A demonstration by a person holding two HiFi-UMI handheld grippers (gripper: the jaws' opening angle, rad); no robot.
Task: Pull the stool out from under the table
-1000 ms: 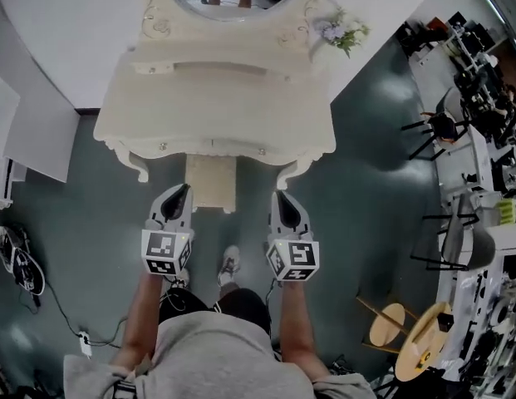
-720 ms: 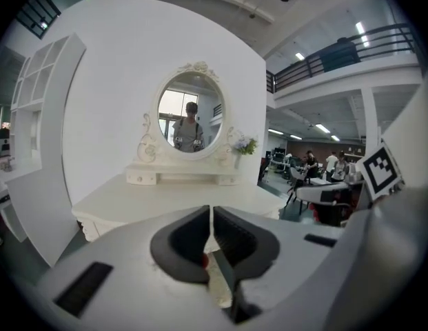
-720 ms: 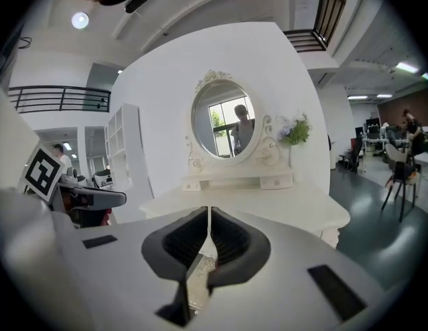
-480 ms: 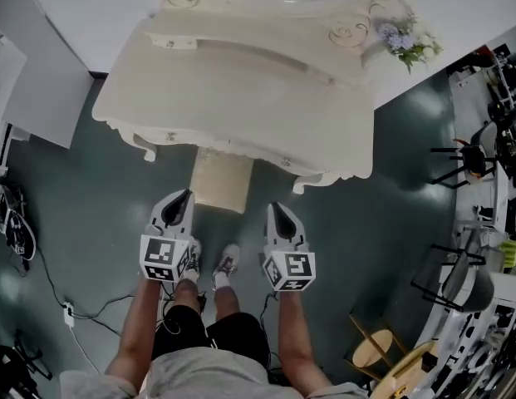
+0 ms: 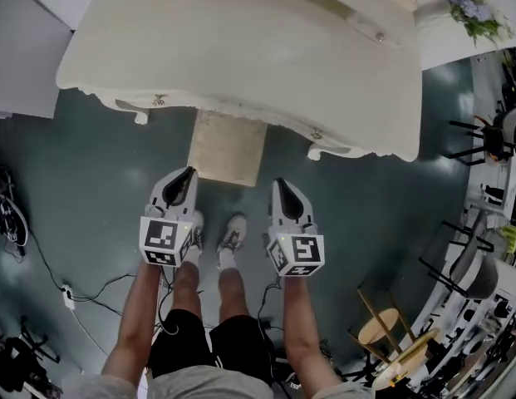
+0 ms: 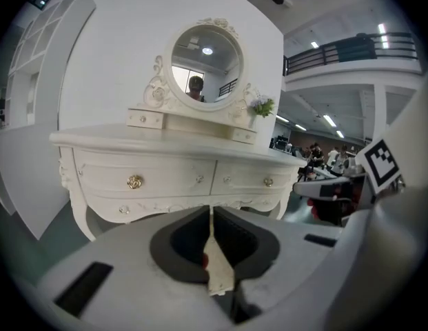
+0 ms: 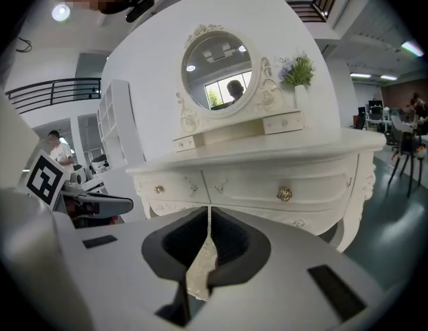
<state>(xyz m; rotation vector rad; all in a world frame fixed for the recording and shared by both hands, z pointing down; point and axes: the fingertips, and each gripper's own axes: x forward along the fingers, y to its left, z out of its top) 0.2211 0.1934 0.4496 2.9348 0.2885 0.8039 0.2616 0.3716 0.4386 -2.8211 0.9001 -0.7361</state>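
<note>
Shut grippers short of the stool

The stool (image 5: pixel 227 146) sits half tucked under the table (image 5: pixel 241 65) at its near edge, just beyond and between the left gripper (image 5: pixel 186 174) and right gripper (image 5: pixel 280 184). Both have their jaws pressed together, holding nothing.

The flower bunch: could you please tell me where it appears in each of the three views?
Head view: the flower bunch sits in the top right corner.
Left gripper view: the flower bunch is right of centre, beside the round mirror.
Right gripper view: the flower bunch is upper right of centre, right of the round mirror.
Shared landmark: the white dressing table it stands on.
</note>
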